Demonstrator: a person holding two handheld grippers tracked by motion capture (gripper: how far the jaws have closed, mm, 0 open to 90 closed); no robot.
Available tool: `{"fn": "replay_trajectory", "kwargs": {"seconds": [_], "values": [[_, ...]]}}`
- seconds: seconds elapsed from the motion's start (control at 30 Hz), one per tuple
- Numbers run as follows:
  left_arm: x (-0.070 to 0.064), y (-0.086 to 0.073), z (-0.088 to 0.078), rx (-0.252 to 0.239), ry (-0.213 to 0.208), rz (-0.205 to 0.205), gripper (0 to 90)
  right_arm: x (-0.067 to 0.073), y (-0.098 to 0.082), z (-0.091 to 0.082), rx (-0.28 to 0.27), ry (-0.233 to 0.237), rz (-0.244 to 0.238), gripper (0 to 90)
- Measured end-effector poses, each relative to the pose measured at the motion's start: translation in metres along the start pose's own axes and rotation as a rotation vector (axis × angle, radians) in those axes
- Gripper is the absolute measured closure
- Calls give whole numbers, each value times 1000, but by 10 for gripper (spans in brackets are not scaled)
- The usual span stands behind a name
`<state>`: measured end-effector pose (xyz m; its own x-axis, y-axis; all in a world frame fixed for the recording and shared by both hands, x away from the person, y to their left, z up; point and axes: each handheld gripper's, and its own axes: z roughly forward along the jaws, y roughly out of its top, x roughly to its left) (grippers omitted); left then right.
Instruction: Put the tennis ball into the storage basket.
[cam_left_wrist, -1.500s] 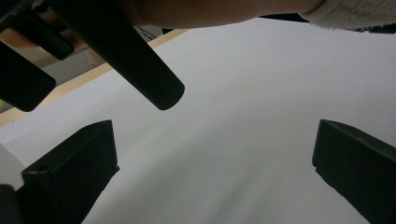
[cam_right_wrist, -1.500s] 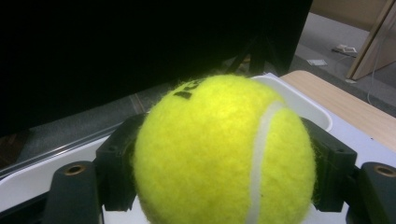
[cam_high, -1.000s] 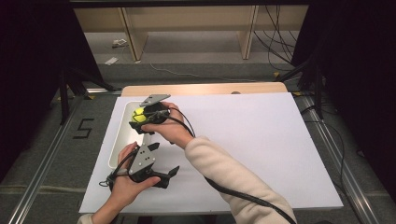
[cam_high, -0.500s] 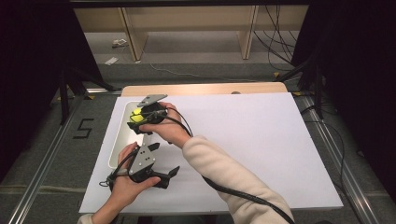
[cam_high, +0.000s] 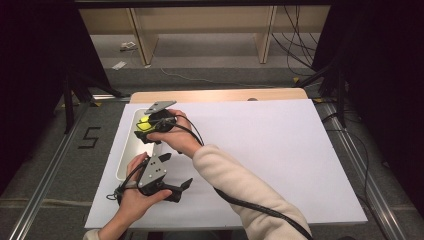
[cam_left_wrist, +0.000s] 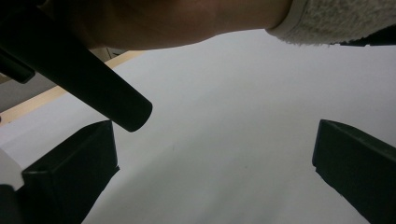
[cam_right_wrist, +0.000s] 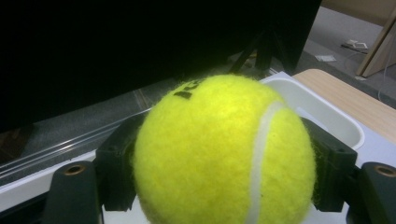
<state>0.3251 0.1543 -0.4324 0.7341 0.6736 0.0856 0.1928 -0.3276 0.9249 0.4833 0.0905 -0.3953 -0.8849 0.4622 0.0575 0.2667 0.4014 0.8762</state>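
The tennis ball is the star here: bright yellow, fuzzy, white seam curving down its right side and a bit of black print near the top. It sits squeezed between the two black jaws of the right gripper, one jaw pressing on each side, so that gripper is clenched on the ball. In the high view the ball shows as a yellow blob over the far end of the white tray, a long narrow bin lying along the left edge of the white sheet that covers the table. The right arm, in a cream fleece sleeve, reaches across to the left to hold it there.

The left gripper is nearer the person, just beside the tray's near end, resting low over the sheet. Its jaws stand wide apart with nothing but white sheet between them, so it's released and holding nothing.
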Motion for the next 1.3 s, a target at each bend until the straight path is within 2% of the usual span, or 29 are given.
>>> {"fn": "replay_trajectory", "kwargs": {"seconds": [0.43,1.3], "values": [[0,0,0,2,-3,3,0,-2,-1,4,7,-2,8,272],[-1,1,0,0,-6,2,0,3,-2,14,26,5,-11,270]]}}
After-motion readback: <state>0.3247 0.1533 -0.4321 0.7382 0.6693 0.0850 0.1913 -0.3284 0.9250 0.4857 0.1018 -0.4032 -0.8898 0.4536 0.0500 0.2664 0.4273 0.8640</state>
